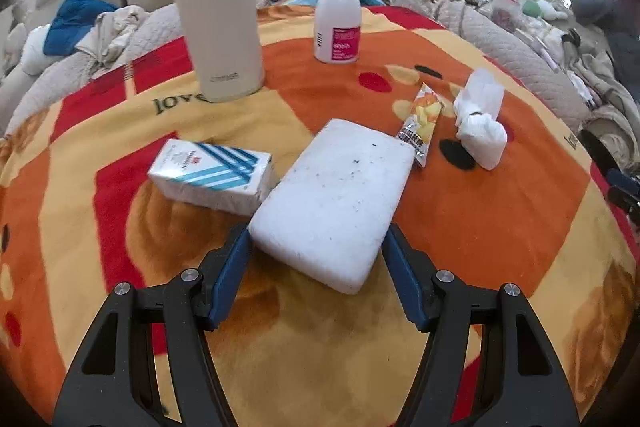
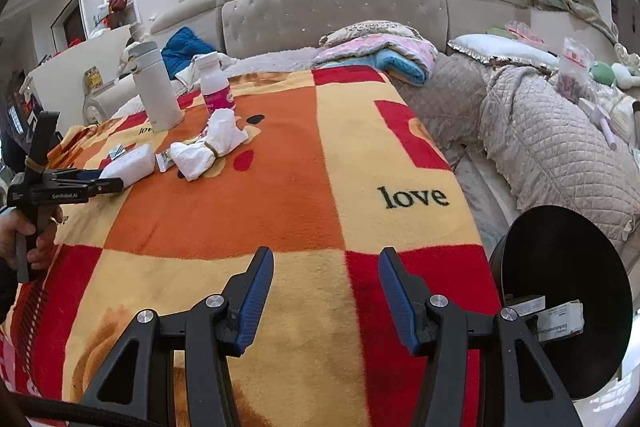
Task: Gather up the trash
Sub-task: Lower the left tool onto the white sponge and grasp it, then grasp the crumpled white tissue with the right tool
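Foam block (image 1: 334, 201) lay on the blanket (image 1: 480, 211) directly ahead of the left gripper (image 1: 316, 247), between its spread fingers, long axis running away and rightward. Right gripper (image 2: 326, 277) hovered released, well apart, nearer the black bin (image 2: 560, 291).

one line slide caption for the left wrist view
Open left tool straddling a white foam block on the blanket.
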`<state>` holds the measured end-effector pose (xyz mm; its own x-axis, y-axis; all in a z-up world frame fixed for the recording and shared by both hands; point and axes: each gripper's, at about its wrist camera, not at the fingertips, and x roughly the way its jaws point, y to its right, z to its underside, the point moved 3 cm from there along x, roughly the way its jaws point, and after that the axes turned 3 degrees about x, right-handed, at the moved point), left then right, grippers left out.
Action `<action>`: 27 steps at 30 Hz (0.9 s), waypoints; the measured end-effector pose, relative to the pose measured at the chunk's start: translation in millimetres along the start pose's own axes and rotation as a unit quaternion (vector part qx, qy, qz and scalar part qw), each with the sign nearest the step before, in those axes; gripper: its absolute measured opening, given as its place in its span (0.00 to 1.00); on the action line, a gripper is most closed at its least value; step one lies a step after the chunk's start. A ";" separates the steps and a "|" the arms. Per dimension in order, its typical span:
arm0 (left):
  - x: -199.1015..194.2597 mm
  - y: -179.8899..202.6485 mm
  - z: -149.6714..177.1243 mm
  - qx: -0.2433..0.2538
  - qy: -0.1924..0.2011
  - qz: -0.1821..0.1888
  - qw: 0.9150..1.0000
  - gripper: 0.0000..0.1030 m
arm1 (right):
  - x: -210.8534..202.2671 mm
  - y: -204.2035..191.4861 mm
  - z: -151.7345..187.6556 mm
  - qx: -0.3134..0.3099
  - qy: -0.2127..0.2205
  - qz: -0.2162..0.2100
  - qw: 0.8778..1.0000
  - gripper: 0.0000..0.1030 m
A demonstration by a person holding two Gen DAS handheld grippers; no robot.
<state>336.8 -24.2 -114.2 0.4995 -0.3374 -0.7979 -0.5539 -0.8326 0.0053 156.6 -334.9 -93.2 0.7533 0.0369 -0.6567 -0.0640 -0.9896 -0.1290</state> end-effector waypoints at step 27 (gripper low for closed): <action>4.9 34.4 -10.2 -0.061 0.035 -0.048 0.996 0.55 | -0.1 0.1 0.1 0.000 0.001 0.012 1.000 0.51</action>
<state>327.0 -59.0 -111.7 0.5947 -0.2799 -0.7537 -0.4179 -0.9084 0.0076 156.5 -335.0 -93.2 0.7529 0.0127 -0.6580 -0.0826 -0.9901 -0.1136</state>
